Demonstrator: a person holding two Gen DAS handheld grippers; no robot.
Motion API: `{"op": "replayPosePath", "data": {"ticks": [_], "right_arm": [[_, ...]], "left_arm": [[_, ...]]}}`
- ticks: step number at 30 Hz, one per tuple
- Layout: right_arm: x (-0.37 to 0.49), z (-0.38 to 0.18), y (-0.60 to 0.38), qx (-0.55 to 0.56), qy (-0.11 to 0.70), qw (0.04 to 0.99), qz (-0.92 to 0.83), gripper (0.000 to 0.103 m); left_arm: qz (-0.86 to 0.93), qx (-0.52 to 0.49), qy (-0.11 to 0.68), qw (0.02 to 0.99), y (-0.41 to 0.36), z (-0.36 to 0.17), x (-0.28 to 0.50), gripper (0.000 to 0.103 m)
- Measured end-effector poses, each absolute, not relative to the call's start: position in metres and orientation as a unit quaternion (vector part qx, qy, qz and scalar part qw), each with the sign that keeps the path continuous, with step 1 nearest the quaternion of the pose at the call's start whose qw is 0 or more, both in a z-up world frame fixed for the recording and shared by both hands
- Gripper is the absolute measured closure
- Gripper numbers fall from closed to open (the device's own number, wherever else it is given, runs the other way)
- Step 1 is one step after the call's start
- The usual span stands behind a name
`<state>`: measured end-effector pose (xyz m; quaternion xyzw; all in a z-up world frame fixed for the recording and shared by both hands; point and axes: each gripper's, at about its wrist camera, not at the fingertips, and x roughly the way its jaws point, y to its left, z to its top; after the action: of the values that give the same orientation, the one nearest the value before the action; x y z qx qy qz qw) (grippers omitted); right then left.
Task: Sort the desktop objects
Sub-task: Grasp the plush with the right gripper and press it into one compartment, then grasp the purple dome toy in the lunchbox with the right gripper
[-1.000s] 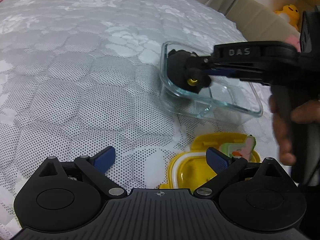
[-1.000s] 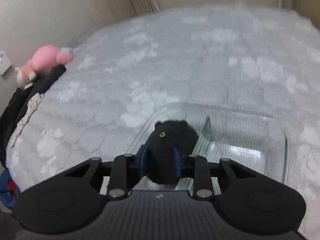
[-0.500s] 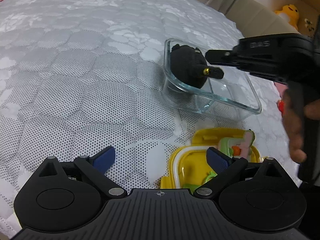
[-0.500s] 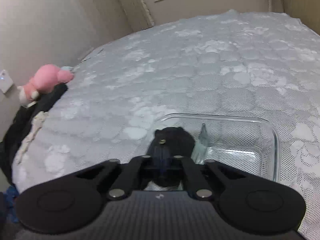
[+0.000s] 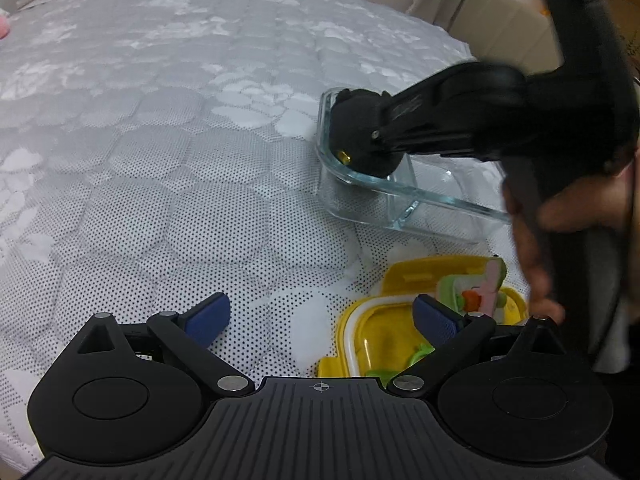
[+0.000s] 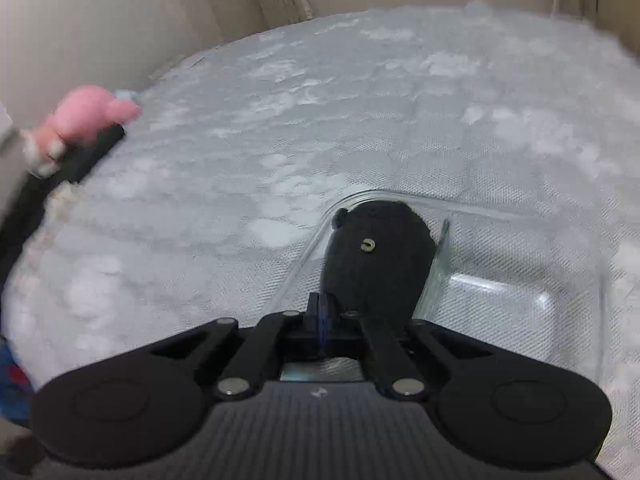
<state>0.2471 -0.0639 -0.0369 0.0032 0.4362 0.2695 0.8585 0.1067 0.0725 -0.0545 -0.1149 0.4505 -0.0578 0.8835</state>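
A black plush toy [image 6: 376, 256] with a small gold eye sits in the left compartment of a clear glass dish [image 6: 524, 304] on the white quilt. It also shows in the left wrist view [image 5: 360, 136], inside the dish [image 5: 404, 196]. My right gripper [image 6: 322, 320] is shut and empty, just behind the toy; in the left wrist view [image 5: 384, 136] it reaches over the dish. My left gripper [image 5: 320, 320] is open and empty above the quilt, beside a yellow lunch box [image 5: 368, 328] holding small green and pink toys [image 5: 480, 292].
A pink plush [image 6: 88, 116] lies on dark cloth at the bed's left edge. Walls and curtain run along the far side. A cardboard box [image 5: 520, 28] stands beyond the bed on the right.
My right gripper let go of the black plush, which now rests in the glass dish, and its fingers closed empty. It has drawn back and swung over the dish. My left gripper stayed put.
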Motion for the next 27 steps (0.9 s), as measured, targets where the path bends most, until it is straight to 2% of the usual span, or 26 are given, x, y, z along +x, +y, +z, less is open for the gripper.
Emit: {"op": "replayPosePath", "data": {"ticks": [3,8,9,10,11,12,13,19,22,27], "right_arm": [[0.229,-0.028,-0.068,-0.010,0.407,0.871,0.275,0.101],[0.193,0.008,-0.107,-0.006,0.363,0.886,0.287,0.075],[0.187,0.014,-0.122,0.008,0.360,0.887,0.288,0.061],[0.180,0.017,-0.138,0.023,0.355,0.889,0.288,0.041],[0.172,0.019,-0.156,0.039,0.352,0.890,0.287,0.030],[0.164,0.018,-0.173,0.052,0.350,0.890,0.287,0.011],[0.156,0.016,-0.187,0.061,0.349,0.891,0.285,0.008],[0.094,-0.008,-0.252,0.085,0.321,0.907,0.261,0.009],[0.072,-0.029,-0.254,0.091,0.353,0.886,0.286,0.015],[0.061,-0.056,-0.225,0.052,0.395,0.878,0.265,0.016]], "left_arm": [[-0.052,-0.111,0.453,0.883,0.074,-0.055,0.107,0.002],[-0.051,-0.130,0.457,0.879,0.073,-0.054,0.110,0.002],[-0.056,-0.137,0.457,0.877,0.072,-0.053,0.110,0.002],[-0.062,-0.146,0.458,0.875,0.071,-0.052,0.110,0.002],[-0.066,-0.152,0.459,0.873,0.069,-0.051,0.110,0.002],[-0.069,-0.158,0.460,0.871,0.067,-0.049,0.110,0.002],[-0.070,-0.161,0.461,0.870,0.065,-0.048,0.109,0.002],[-0.092,-0.168,0.483,0.855,0.041,-0.047,0.106,0.002],[-0.080,-0.167,0.488,0.853,0.033,-0.047,0.105,0.002],[-0.066,-0.140,0.486,0.860,0.021,-0.043,0.100,0.002]]}}
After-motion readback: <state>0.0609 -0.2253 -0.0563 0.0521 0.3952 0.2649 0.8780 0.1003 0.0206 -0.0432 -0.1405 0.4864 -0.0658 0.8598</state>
